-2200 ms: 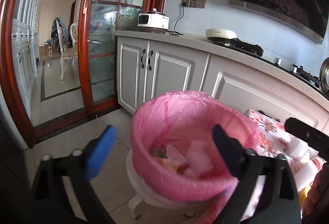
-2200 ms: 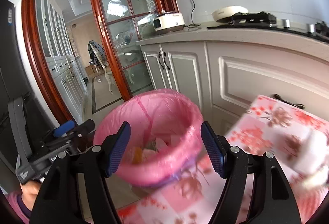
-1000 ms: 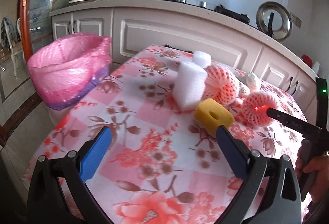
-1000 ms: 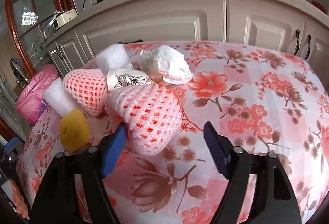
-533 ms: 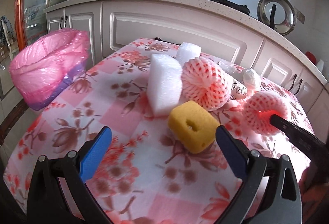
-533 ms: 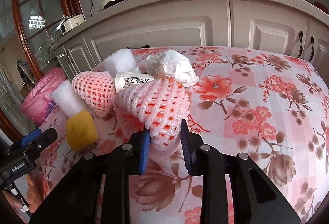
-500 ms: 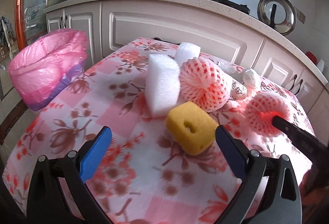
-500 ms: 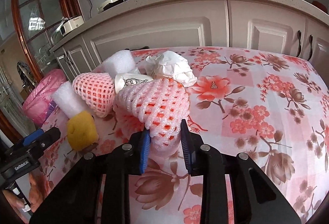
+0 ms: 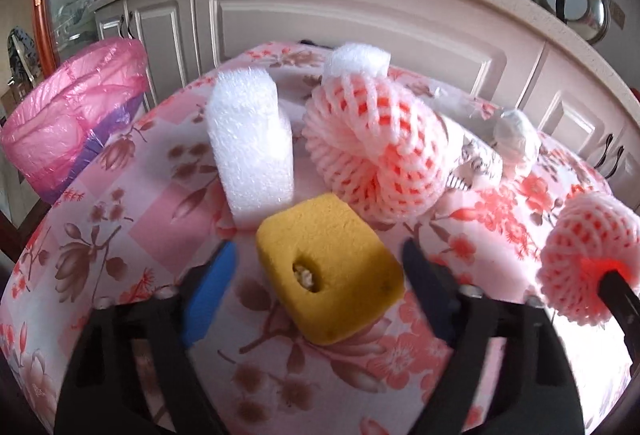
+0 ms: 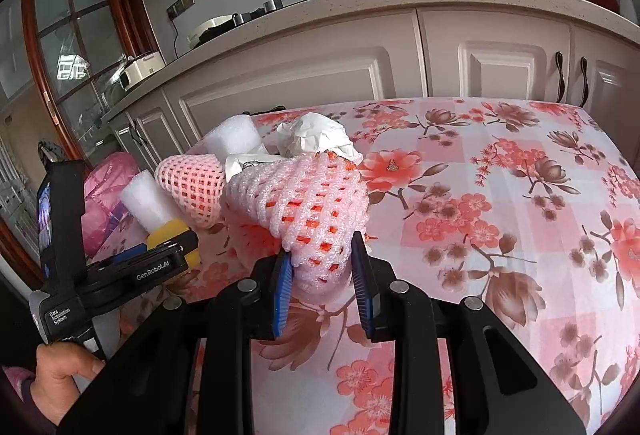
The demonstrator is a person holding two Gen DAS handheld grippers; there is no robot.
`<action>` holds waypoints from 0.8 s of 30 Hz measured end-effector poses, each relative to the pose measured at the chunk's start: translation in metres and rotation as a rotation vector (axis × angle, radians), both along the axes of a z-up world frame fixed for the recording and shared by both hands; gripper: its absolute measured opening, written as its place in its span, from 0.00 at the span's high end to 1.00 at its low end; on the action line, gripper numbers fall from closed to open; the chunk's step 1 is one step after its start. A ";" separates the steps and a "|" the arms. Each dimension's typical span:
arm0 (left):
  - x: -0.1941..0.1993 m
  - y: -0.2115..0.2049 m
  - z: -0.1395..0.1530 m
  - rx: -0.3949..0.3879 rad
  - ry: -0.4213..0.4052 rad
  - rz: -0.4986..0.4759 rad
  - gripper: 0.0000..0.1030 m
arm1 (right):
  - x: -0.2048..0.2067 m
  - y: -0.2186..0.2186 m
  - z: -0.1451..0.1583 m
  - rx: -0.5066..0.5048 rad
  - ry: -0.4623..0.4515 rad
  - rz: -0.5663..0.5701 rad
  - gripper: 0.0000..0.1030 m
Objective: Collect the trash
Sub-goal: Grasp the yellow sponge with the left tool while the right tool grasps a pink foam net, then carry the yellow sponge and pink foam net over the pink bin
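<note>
Left wrist view: left gripper (image 9: 316, 271) has just been closing, jaws astride the yellow sponge (image 9: 326, 269) near the table's front, apparently not yet pressing. Soft, light; take its 2 flat sides.

Right wrist view: right gripper (image 10: 320, 275) pinches the foam fruit net (image 10: 304, 207), squashy, at its near end.

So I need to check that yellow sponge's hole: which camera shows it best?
Left wrist view: the yellow sponge lies close and unobstructed, hole facing the camera. In the right wrist view only a sliver shows behind the left gripper.
</note>
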State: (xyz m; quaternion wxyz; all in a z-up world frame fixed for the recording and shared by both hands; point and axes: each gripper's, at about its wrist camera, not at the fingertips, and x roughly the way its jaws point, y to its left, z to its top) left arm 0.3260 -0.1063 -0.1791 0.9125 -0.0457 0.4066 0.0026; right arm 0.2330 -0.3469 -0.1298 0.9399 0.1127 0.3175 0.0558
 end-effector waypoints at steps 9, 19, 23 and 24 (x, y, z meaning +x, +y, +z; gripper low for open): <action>-0.030 0.010 0.003 -0.024 -0.017 -0.084 0.49 | -0.013 0.006 -0.006 -0.005 0.008 0.023 0.73; -0.084 0.011 0.027 0.002 -0.161 -0.211 0.49 | -0.039 0.017 -0.002 0.005 -0.023 0.050 0.73; -0.108 0.012 0.038 0.035 -0.226 -0.263 0.49 | -0.052 0.028 0.004 0.005 -0.046 0.073 0.73; -0.112 0.012 0.040 0.040 -0.237 -0.270 0.49 | -0.055 0.030 0.006 0.006 -0.051 0.081 0.73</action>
